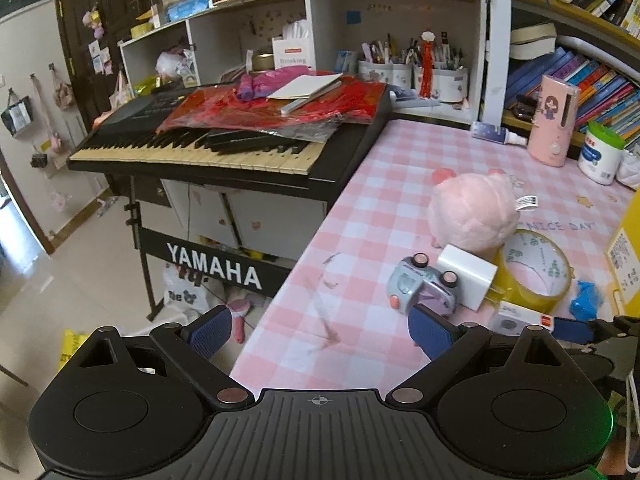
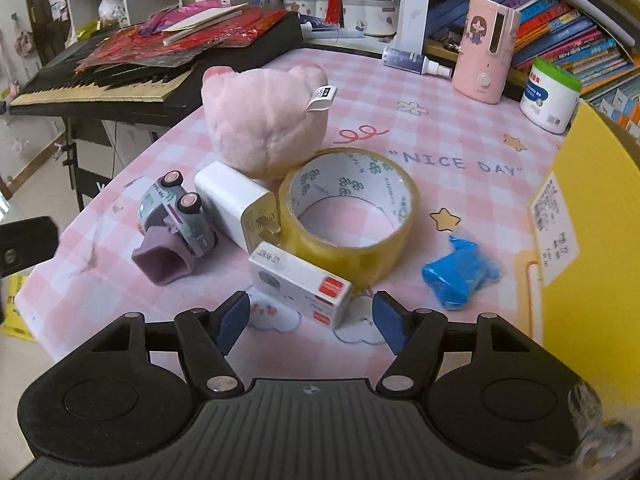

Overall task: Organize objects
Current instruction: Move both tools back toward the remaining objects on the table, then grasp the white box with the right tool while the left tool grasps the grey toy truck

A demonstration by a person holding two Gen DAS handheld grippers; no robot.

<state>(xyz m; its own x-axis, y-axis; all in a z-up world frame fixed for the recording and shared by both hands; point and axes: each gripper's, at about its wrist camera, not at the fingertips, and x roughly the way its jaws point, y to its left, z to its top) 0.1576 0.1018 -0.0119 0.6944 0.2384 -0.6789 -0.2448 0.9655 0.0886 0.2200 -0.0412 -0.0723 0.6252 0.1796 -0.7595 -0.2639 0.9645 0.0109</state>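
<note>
While my left gripper [image 1: 320, 334] gapes wide and my right gripper [image 2: 310, 322] stands half-open, both empty, I count one plush pig [image 2: 266, 120], one tape roll [image 2: 352, 216], one charger [image 2: 236, 204], one toy car [image 2: 176, 216].

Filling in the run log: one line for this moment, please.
left gripper open, empty | right gripper open, nearing small white box | tape roll untouched

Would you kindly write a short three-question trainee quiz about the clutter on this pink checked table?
1. True or false: the white wall charger touches the yellow tape roll.
2. Which lies nearest the right gripper? A) pink plush toy B) small white-and-red box C) crumpled blue wrapper
3. How does the grey toy car lie?

Key: 1. True. 2. B. 3. Tipped over, wheels showing.
</note>
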